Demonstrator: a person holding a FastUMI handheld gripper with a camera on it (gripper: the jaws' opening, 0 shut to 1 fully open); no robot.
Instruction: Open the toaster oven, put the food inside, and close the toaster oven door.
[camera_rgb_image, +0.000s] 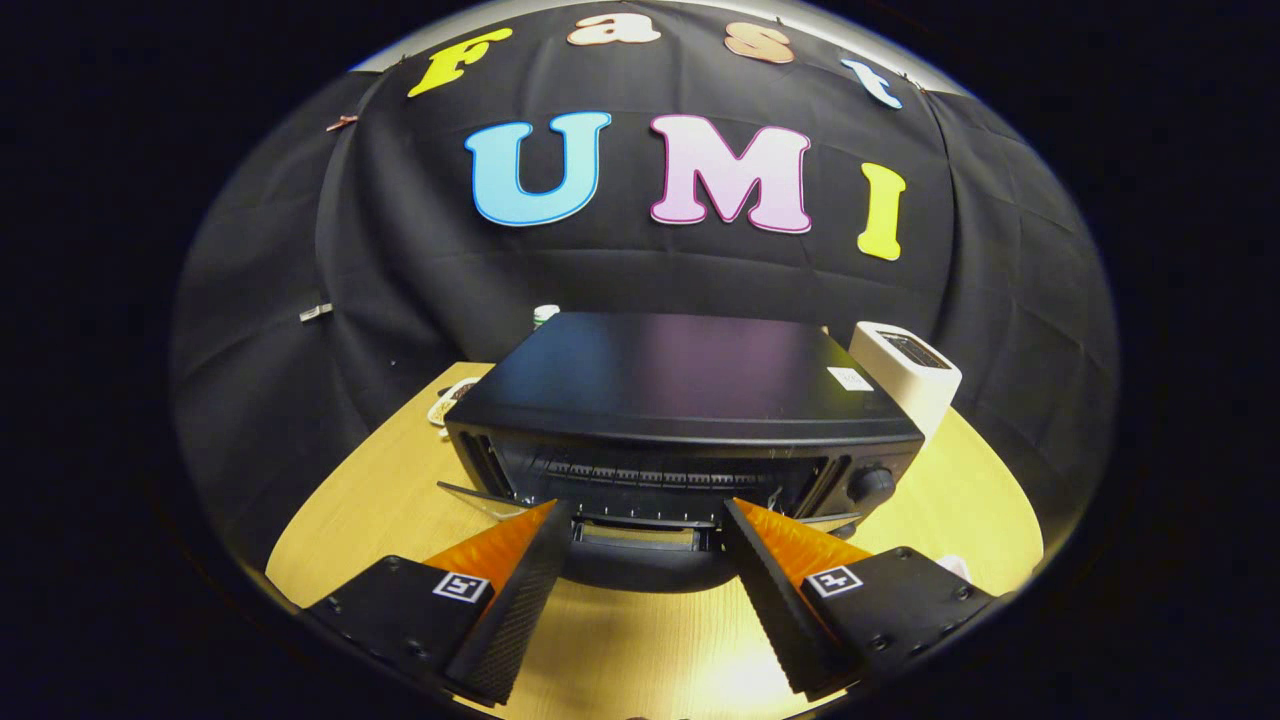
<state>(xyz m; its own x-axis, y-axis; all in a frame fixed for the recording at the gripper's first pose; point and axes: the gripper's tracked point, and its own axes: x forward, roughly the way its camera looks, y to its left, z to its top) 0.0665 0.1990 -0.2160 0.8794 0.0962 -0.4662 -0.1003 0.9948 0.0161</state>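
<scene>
1. Black cloth backs the booth, and a pale wooden tabletop carries everything in front of it.
2. At the oven's back left corner a small round item lies on the wood, with a green-and-white cap poking up behind the oven; neither is clear enough to name.
3. Centre stage sits the black toaster oven, just ahead of the fingers, its control knob at the right of the front.
4. Its glass door looks dropped open: the cavity with a ribbed row inside shows above it, and the door handle lies low between the fingertips.
5. The gripper is spread wide and holds nothing; both tips flank the door's handle, near it, but whether either touches it I cannot tell.
6. Right of the oven, at its back corner, stands a white box-like appliance.
7. Progress, as I judge it: opening seems done or nearly so. No food can be made out, so fetching it, loading it and closing the door all remain.
</scene>
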